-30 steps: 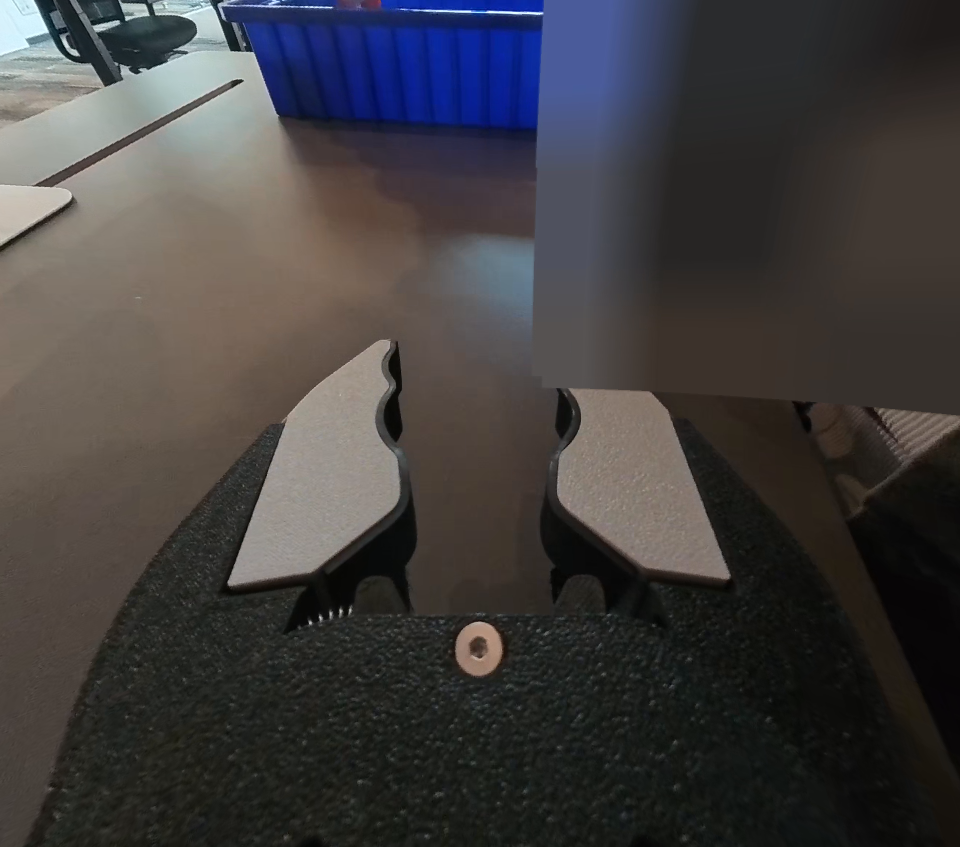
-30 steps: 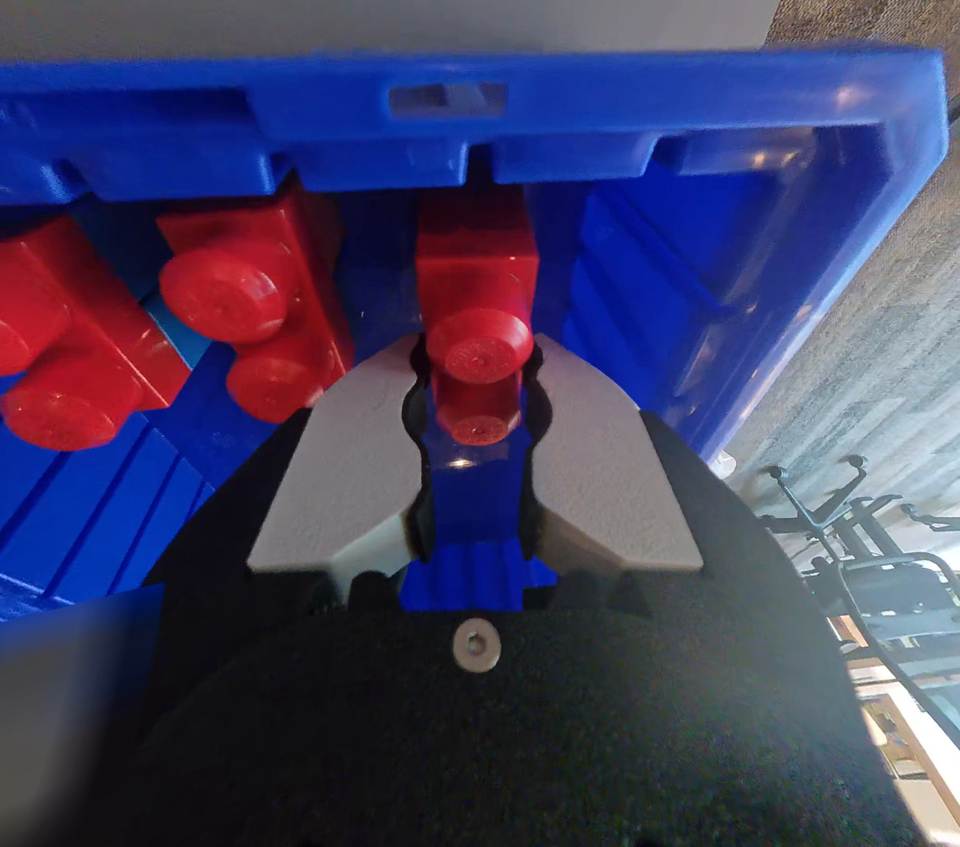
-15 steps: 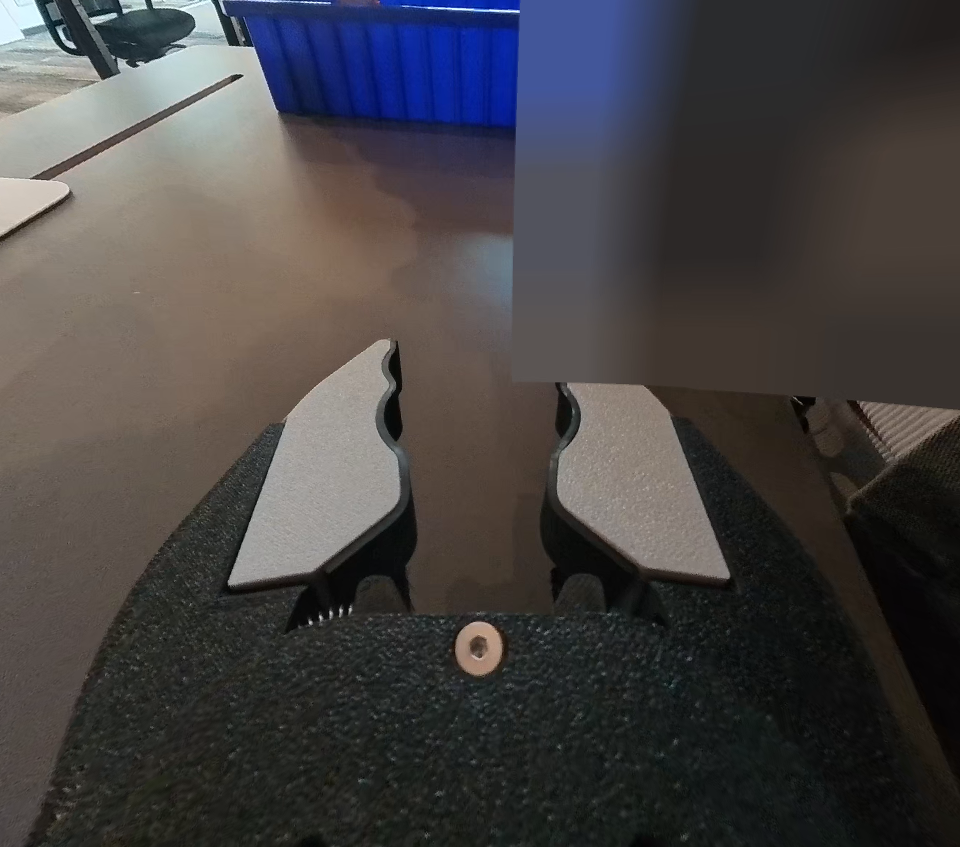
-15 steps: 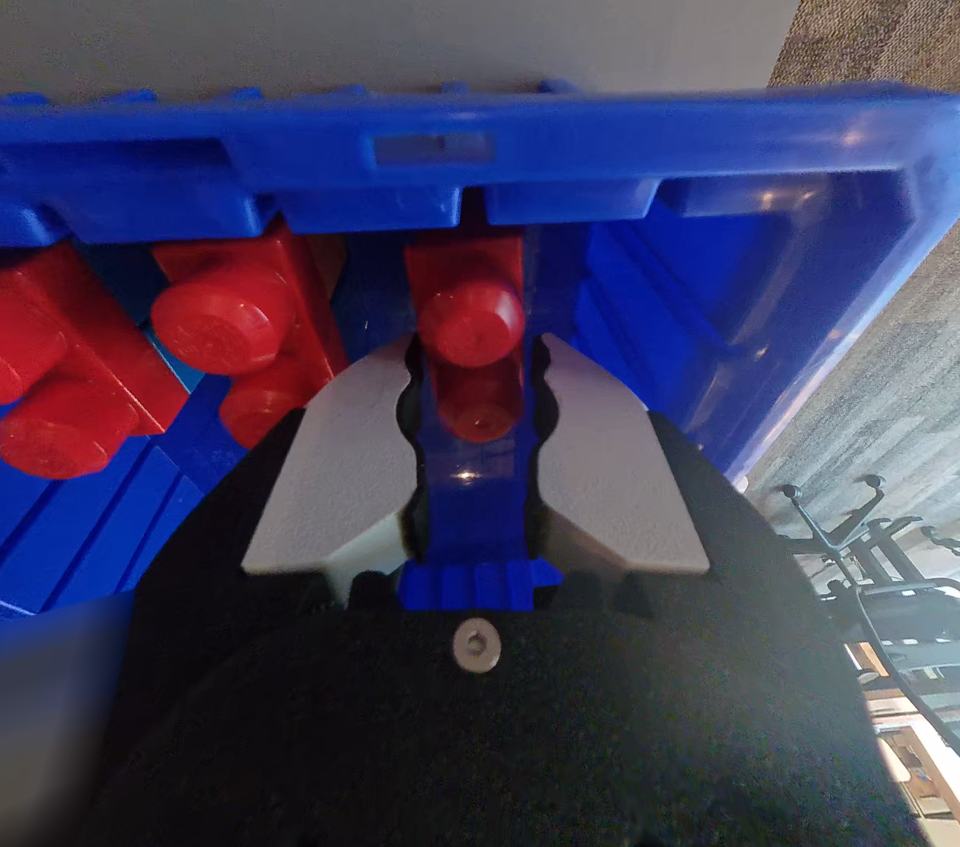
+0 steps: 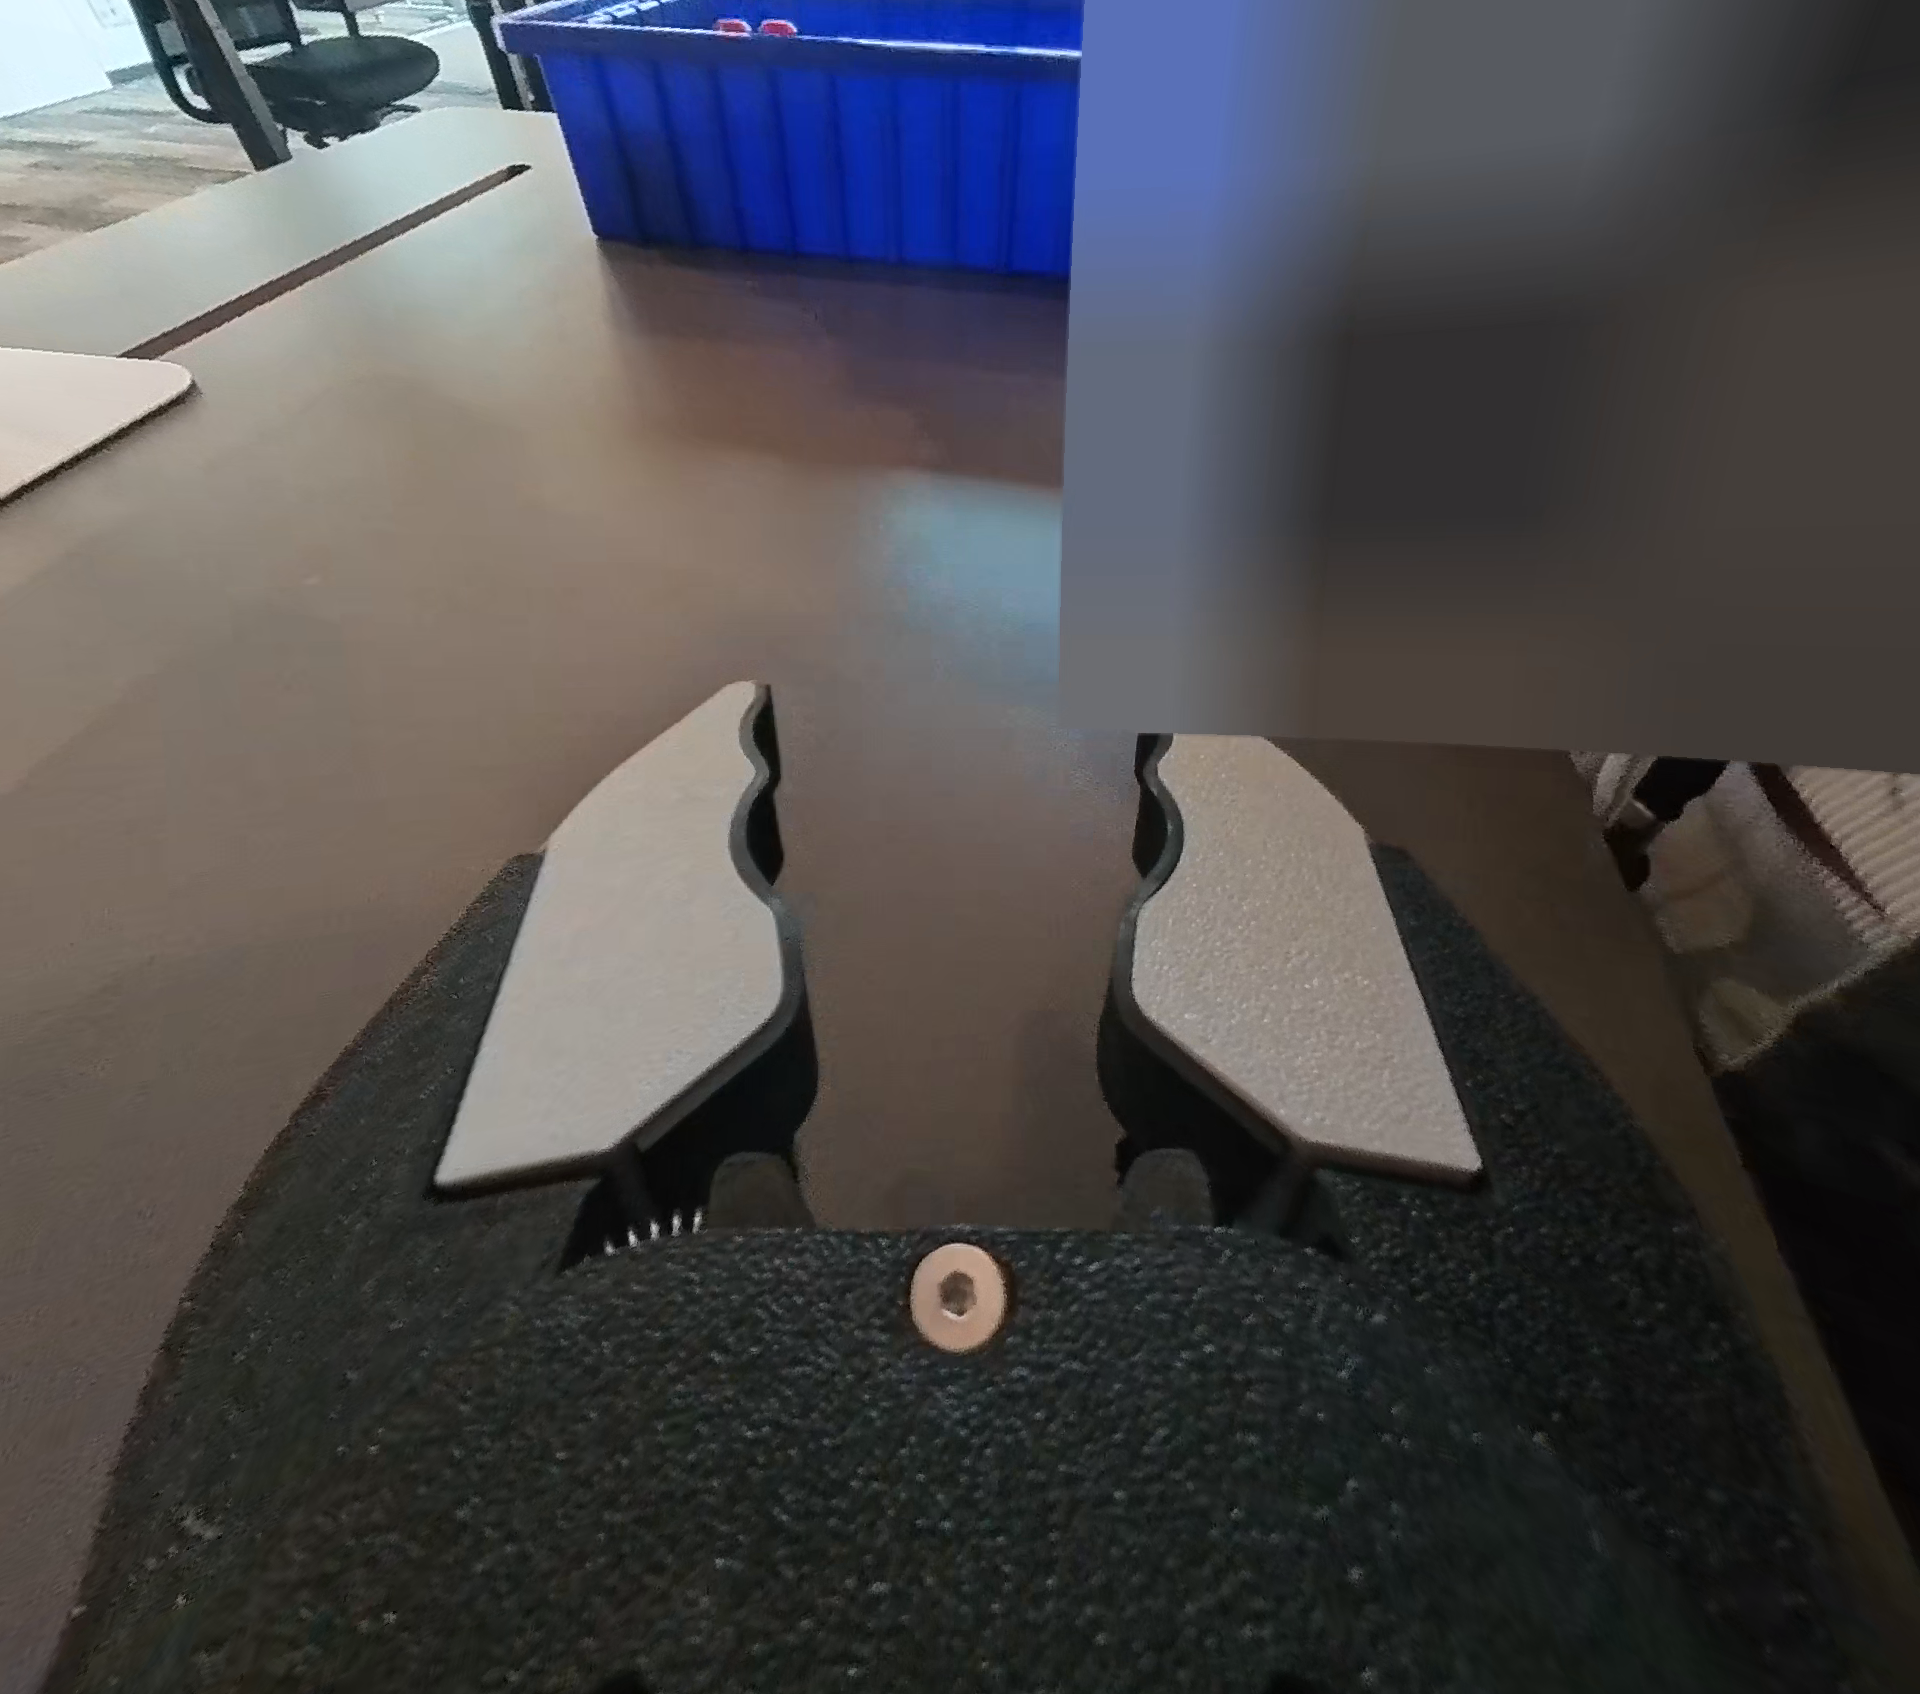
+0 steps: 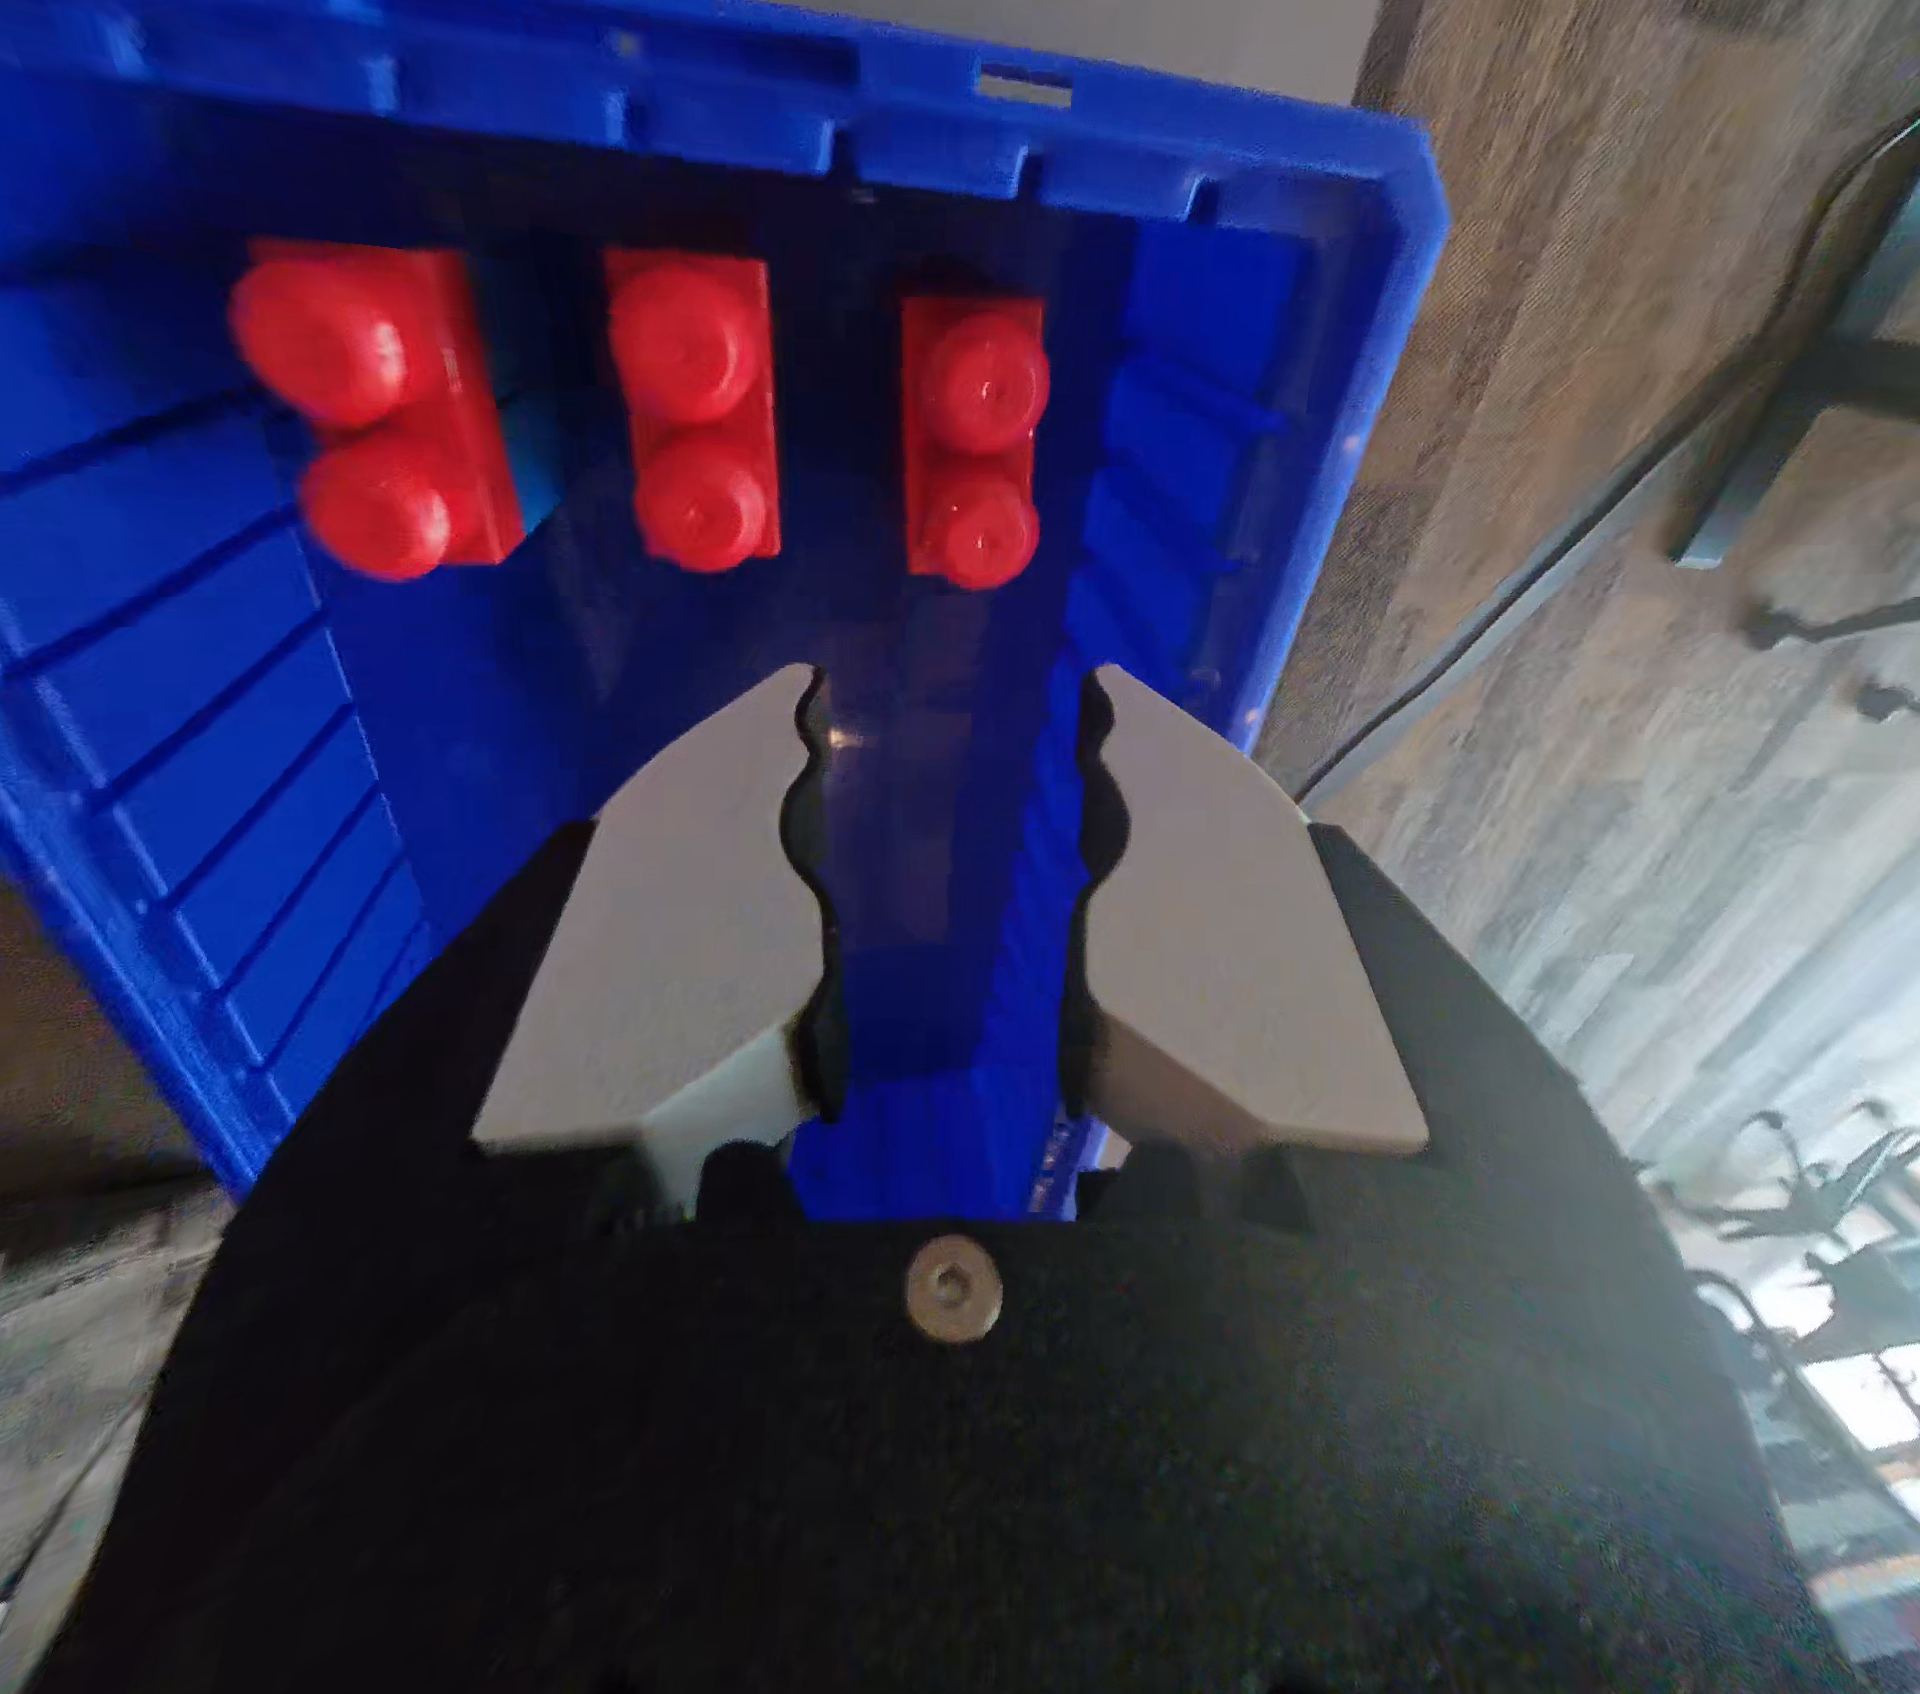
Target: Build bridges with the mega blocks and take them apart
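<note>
Three red two-stud mega blocks stand side by side in a blue bin (image 6: 1351, 210): left block (image 6: 384, 408), middle block (image 6: 701, 408), right block (image 6: 971, 439). My right gripper (image 6: 948, 688) is open and empty, held above the bin, short of the right block. My left gripper (image 5: 956, 714) is open and empty, low over the dark brown table (image 5: 468, 605). In the left wrist view the blue bin (image 5: 831, 158) stands far ahead on the table, with red block studs (image 5: 753, 29) just showing over its rim.
A pale mat (image 5: 73, 418) lies at the table's left edge. Other desks and an office chair (image 5: 332, 70) stand beyond. Grey floor and chair bases (image 6: 1662, 501) show to the right of the bin. About 60 cm separates my left fingertips from my right.
My right gripper let go of the right red block, opened and pulled back up out of the bin. My left gripper has hardly moved and stays open.
</note>
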The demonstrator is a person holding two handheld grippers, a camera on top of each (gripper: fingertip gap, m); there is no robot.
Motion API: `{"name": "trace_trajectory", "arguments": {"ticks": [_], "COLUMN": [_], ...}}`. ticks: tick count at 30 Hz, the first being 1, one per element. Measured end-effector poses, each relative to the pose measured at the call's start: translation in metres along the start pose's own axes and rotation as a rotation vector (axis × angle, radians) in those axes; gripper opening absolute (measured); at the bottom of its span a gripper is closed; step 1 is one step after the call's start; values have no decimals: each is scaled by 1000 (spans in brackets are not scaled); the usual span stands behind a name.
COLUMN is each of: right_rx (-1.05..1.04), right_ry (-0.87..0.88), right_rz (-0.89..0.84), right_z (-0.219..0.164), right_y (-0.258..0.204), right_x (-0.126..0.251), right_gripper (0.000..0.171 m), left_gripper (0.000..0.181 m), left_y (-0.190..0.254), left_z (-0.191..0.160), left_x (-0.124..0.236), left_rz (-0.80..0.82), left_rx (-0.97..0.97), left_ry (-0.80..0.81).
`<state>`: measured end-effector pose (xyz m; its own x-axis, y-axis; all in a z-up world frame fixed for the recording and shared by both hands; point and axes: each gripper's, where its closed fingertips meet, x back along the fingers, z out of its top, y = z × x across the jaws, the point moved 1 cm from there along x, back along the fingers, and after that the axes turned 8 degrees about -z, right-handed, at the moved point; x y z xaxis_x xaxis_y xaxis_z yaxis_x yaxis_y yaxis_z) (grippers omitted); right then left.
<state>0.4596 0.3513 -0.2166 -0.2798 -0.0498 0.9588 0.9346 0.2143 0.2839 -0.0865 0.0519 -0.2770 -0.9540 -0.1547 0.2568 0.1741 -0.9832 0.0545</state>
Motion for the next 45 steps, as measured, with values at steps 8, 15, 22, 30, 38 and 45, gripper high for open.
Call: {"name": "trace_trajectory", "arguments": {"ticks": [8,15,22,30,38,45], "right_rx": [117,47,-29,-232,65,57], "right_ry": [439,1000,1539,1970,2088,2429], "right_rz": [-186,-376,-521,-266,313,435], "right_z": [-39,-88,-159,-222,-256,-300], "right_y": [-23,-52,-103,-137,-194,-199], "right_x": [114,209,272,294,292,304], "right_gripper": [46,39,71,129,77,18], "left_gripper": [71,81,79,67,44,28], "left_y": [0,-1,4,14,24,24], "left_z": [0,6,27,65,105,124], "left_x": [-1,-1,4,16,53,109], "left_rz": [16,51,94,139,172,321], "left_rx": [-13,-27,-81,-98,-173,-211], "left_ry": [-10,13,58,175,325,319]}}
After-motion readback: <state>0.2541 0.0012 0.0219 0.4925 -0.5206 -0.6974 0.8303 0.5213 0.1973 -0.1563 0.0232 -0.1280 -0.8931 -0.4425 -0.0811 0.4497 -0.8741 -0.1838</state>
